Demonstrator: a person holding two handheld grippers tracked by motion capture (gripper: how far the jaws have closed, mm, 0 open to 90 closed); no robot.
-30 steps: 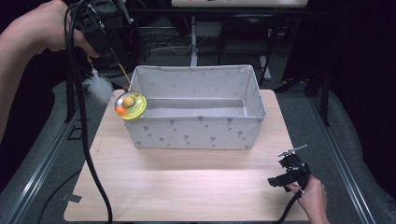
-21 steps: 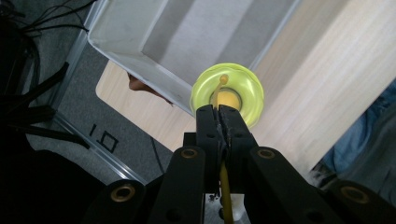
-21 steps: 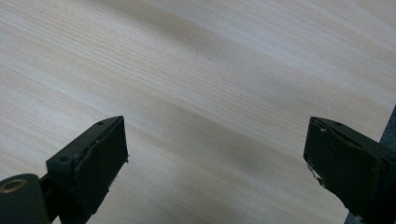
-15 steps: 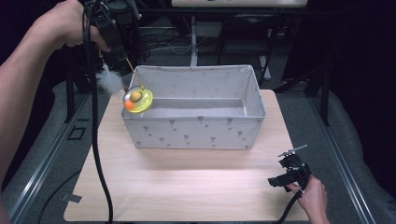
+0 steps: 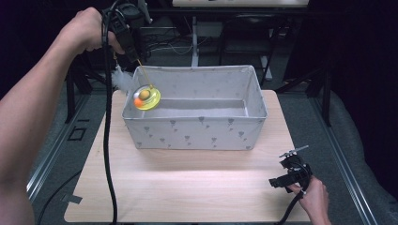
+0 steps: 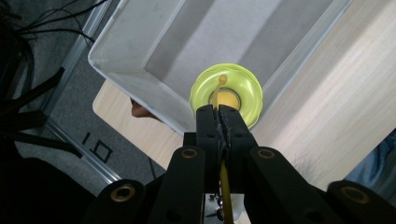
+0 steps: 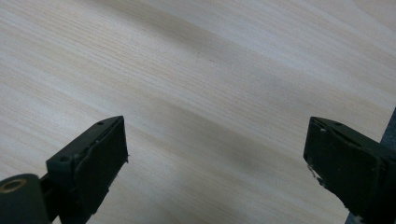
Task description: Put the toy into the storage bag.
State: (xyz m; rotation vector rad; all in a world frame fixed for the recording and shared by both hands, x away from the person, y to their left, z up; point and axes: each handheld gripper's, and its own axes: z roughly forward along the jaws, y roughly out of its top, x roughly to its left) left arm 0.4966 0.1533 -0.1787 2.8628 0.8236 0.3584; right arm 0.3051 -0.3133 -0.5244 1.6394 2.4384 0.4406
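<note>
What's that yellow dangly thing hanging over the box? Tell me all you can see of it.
The toy is a translucent yellow-green disc with an orange ball at its middle, on a thin yellow stick; a white feather tuft hangs beside it. It looks like plastic. The left gripper pinches the stick, dangling the disc over the grey fabric box's left corner.

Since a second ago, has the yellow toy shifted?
Yes. The yellow toy, hanging from the left claw, moved rightward from outside the bin's left corner to over its rim.
</note>
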